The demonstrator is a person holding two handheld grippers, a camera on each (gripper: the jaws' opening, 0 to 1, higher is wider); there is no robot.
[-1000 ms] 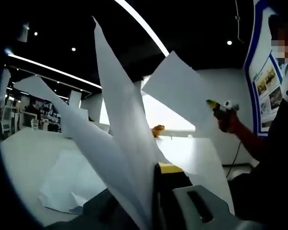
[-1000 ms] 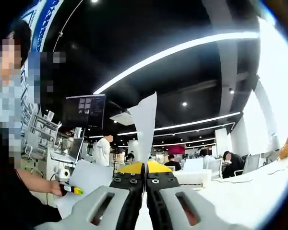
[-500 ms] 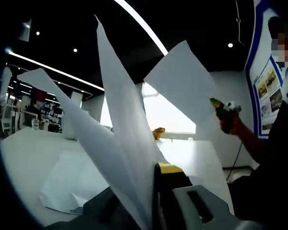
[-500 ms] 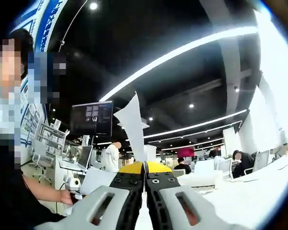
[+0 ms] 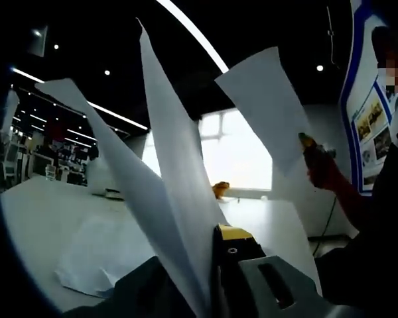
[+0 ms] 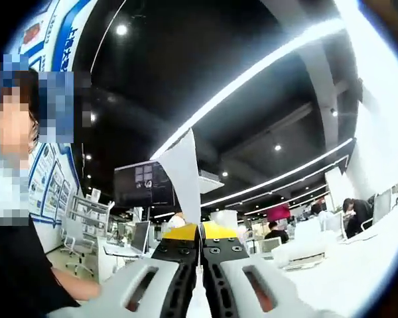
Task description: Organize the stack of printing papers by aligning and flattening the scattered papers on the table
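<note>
While both of my grippers are raised above the table (image 5: 40,218), each has paper between its fingers. In the left gripper view, my left gripper (image 5: 215,265) has its fingers clamped on white sheets (image 5: 172,172) that fan upward from the yellow-tipped fingers; one sheet stands edge-on up the middle of the view, another spreads off to the left. A further sheet (image 5: 262,99) angles up on the right side, held by my right gripper (image 5: 313,149), which comes into this view from the right with my sleeve behind it. More paper (image 5: 99,255) lies loose and uneven on the white table below, left of my left gripper. A small orange object (image 5: 219,189) sits further back on the table near the bright window.

In the right gripper view, my right gripper (image 6: 200,242) has its fingers together on a thin strip of paper (image 6: 184,179), seen nearly edge-on and rising straight from between the yellow tips. Behind it is a dark monitor (image 6: 140,185), with people seated at desks in the distance.
</note>
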